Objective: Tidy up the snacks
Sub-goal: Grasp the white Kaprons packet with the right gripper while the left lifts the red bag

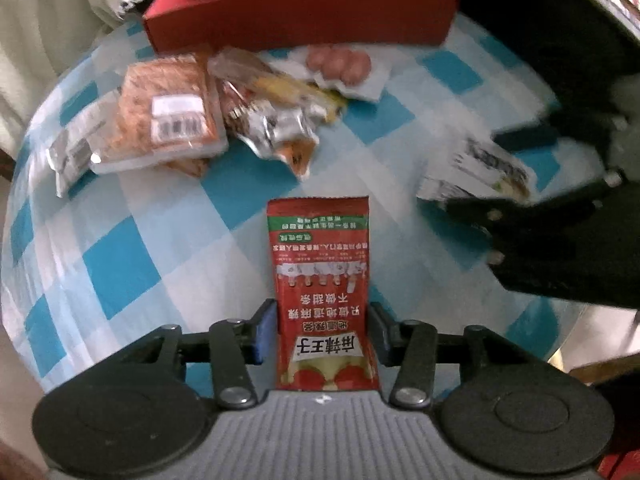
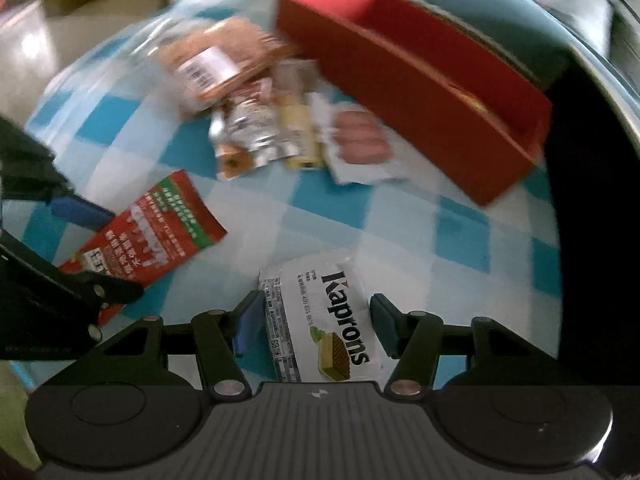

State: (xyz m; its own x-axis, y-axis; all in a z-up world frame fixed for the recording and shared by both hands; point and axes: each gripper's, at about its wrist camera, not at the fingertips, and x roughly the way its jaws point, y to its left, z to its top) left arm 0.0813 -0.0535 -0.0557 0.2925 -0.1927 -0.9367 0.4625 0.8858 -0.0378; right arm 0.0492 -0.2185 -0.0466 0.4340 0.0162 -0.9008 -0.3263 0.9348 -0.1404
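Note:
My left gripper is shut on a red snack sachet with Chinese print, which sticks out forward over the checked cloth. My right gripper is shut on a white Kaprons wafer pack; it also shows blurred at the right of the left wrist view. The red sachet shows at the left of the right wrist view. A red open box stands at the far side of the table, also in the right wrist view.
A pile of loose snacks lies before the box: an orange bread pack, a silver foil pack, a yellow bar and a sausage pack. The blue-and-white checked tablecloth covers a round table.

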